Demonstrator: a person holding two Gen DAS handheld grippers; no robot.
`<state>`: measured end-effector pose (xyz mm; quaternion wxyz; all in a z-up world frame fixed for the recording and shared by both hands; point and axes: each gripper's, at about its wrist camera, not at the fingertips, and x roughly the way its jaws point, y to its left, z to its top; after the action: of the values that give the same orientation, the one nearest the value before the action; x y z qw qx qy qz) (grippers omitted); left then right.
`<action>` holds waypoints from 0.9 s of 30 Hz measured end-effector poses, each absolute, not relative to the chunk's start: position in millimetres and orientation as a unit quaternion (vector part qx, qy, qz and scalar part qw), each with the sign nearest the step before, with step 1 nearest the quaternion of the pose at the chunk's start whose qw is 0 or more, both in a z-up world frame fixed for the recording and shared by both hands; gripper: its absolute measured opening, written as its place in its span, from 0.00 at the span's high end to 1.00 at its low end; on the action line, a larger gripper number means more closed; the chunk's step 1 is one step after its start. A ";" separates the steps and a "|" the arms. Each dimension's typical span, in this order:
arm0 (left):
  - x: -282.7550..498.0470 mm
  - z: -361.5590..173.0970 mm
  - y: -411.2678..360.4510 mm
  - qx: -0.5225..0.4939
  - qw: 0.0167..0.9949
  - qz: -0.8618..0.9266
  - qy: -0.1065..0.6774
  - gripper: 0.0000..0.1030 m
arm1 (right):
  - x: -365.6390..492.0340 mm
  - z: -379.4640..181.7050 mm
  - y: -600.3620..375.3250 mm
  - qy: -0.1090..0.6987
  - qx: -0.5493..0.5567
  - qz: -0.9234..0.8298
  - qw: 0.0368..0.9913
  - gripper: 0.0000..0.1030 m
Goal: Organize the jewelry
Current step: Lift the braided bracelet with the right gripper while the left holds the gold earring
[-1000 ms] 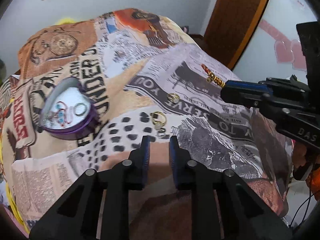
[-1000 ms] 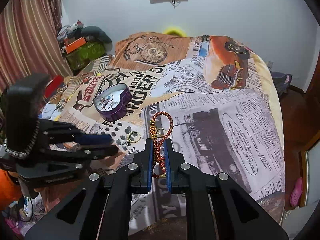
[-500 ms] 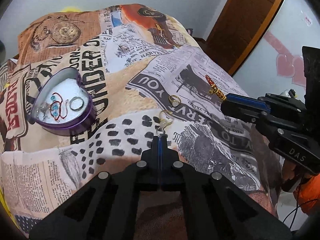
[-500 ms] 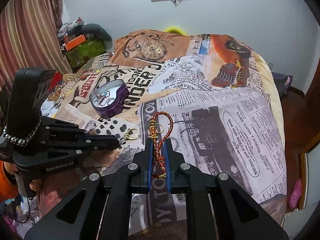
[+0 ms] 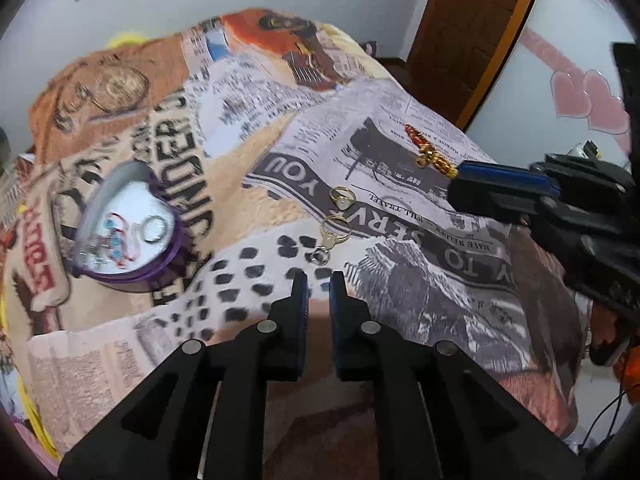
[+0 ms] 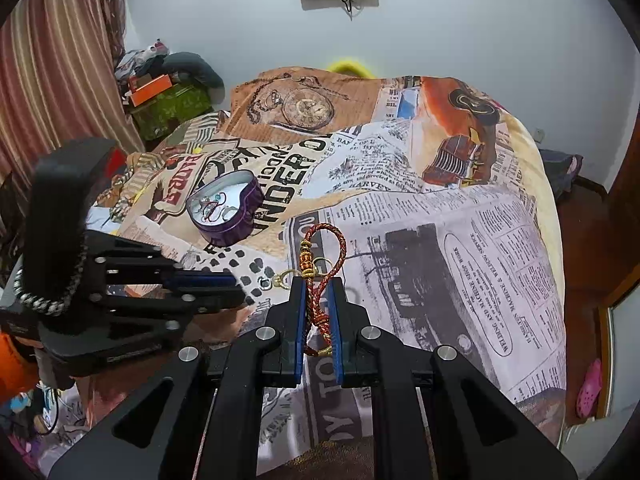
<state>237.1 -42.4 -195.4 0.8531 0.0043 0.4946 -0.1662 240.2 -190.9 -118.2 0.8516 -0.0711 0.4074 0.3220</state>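
Observation:
A purple heart-shaped tin [image 5: 132, 224] with several pieces of jewelry inside sits on the printed blanket at the left; it also shows in the right wrist view [image 6: 226, 210]. A gold earring with a clear stone [image 5: 330, 236] lies just beyond my left gripper [image 5: 318, 280], which is open and empty. A gold ring [image 5: 343, 197] lies a little farther. My right gripper [image 6: 318, 284] is shut on a red-and-gold braided bracelet [image 6: 324, 252], held above the blanket; its loop shows in the left wrist view [image 5: 428, 152].
The blanket [image 6: 420, 216] covers a bed that falls away at the right toward a wooden door [image 5: 468, 32]. A curtain [image 6: 52, 76] and cluttered boxes [image 6: 168, 100] stand at the far left. A pink shoe [image 6: 590, 388] lies on the floor at the right.
My left gripper was shut on the gold earring half a second ago; it has opened and drawn back, and the earring lies on the blanket. The right gripper keeps holding the bracelet.

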 end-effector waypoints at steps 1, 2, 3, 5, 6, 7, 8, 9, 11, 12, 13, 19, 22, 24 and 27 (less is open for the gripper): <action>239.6 -196.1 -43.2 0.001 0.853 -0.168 0.494 0.89 | 239.8 -118.7 -191.1 0.409 -0.073 0.322 0.851 0.91; 242.0 -196.6 -44.6 0.000 0.852 -0.170 0.495 0.87 | 239.2 -118.9 -191.2 0.409 -0.074 0.322 0.851 0.91; 244.9 -196.9 -45.9 -0.002 0.851 -0.171 0.496 0.82 | 238.9 -119.1 -191.1 0.409 -0.074 0.322 0.850 0.91; 247.6 -197.2 -47.9 -0.007 0.850 -0.173 0.497 0.78 | 239.4 -119.7 -191.9 0.411 -0.074 0.324 0.849 0.91; 248.6 -198.1 -49.1 -0.005 0.851 -0.171 0.496 0.78 | 240.3 -120.0 -191.9 0.411 -0.074 0.324 0.849 0.91; 248.3 -198.5 -49.8 -0.005 0.852 -0.170 0.495 0.78 | 241.0 -120.5 -192.3 0.412 -0.072 0.324 0.849 0.91; 248.2 -199.2 -49.7 -0.005 0.853 -0.170 0.494 0.78 | 241.7 -121.0 -192.2 0.412 -0.070 0.324 0.849 0.91; 248.6 -199.5 -49.3 -0.008 0.852 -0.170 0.495 0.79 | 242.1 -121.4 -192.0 0.412 -0.070 0.324 0.849 0.91; 249.7 -200.5 -45.9 -0.016 0.854 -0.165 0.494 0.88 | 243.2 -123.1 -191.1 0.415 -0.067 0.325 0.847 0.91; 250.3 -200.9 -43.9 -0.017 0.855 -0.159 0.493 0.95 | 243.3 -123.7 -191.0 0.415 -0.066 0.325 0.847 0.91; 251.1 -201.7 -42.0 -0.019 0.856 -0.156 0.493 0.97 | 243.4 -124.2 -190.4 0.416 -0.066 0.325 0.847 0.91; 245.4 -198.5 -37.6 -0.007 0.864 -0.148 0.482 1.00 | 243.0 -121.5 -185.9 0.413 -0.067 0.328 0.847 0.91; 238.8 -195.5 -34.5 0.001 0.868 -0.146 0.475 1.00 | 240.9 -117.7 -182.0 0.406 -0.074 0.327 0.850 0.91; 237.5 -195.7 -33.8 0.003 0.864 -0.155 0.479 1.00 | 239.8 -115.2 -180.7 0.404 -0.072 0.329 0.851 0.91; 239.7 -196.3 -37.9 0.017 0.860 -0.159 0.484 0.96 | 238.6 -114.1 -180.2 0.403 -0.069 0.329 0.851 0.91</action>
<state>239.7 -37.9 -196.3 0.8604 0.0173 0.4839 -0.1589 238.6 -180.2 -114.1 0.8512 -0.0693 0.4032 0.3289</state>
